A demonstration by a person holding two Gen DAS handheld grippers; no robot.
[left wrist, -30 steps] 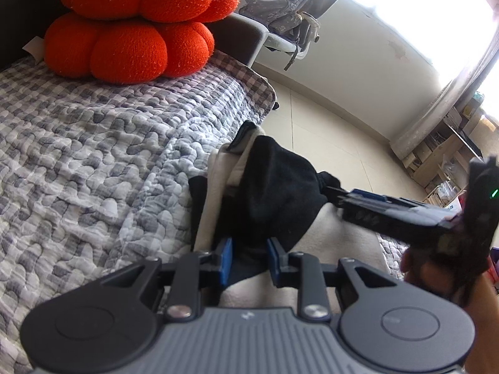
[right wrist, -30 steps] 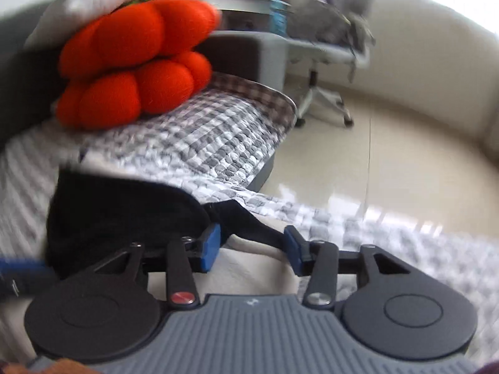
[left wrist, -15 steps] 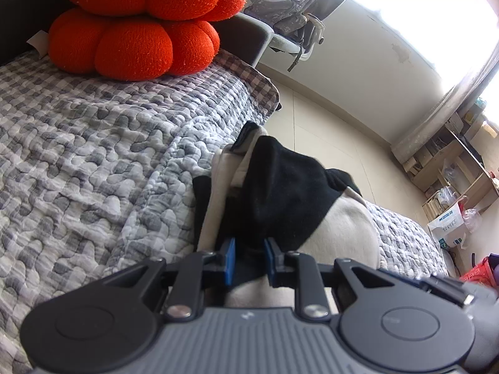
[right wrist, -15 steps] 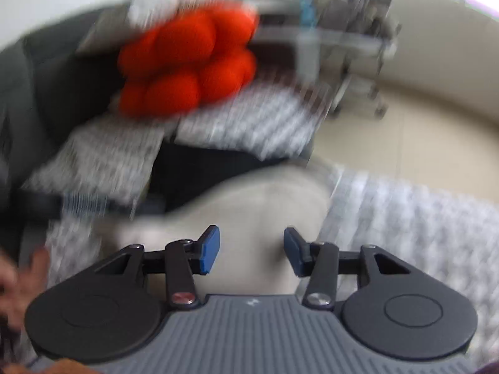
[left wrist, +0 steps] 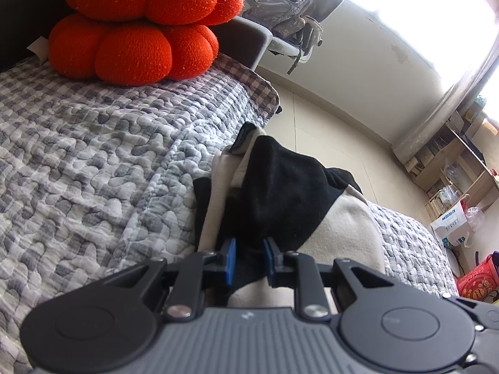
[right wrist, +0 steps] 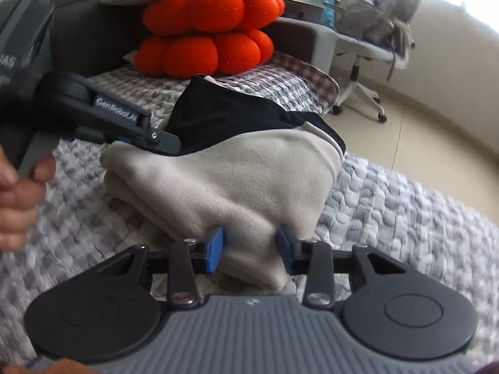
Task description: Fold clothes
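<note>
A beige and black fleece garment (right wrist: 237, 180) lies bunched in a thick fold on the grey quilted bed cover (right wrist: 389, 212). My left gripper (left wrist: 249, 255) is shut on the black part (left wrist: 280, 193) of the garment. From the right wrist view the left gripper (right wrist: 165, 140) comes in from the left and pinches the garment where black meets beige, with a hand (right wrist: 18, 193) on its handle. My right gripper (right wrist: 249, 244) is at the near end of the bundle. Its jaws are closing, and the beige fold fills the gap between the blue pads (right wrist: 215, 246), creased where they press.
Two stacked orange pumpkin cushions (left wrist: 140, 25) sit at the head of the bed. Past the bed's edge is pale floor (left wrist: 336, 137), an office chair with a backpack (right wrist: 371, 31), wooden shelves (left wrist: 452, 162) and a red box (left wrist: 480, 280).
My right gripper has swung around to the near beige end of the bundle and its jaws have narrowed onto the fold. The left gripper has kept its grip and place.
</note>
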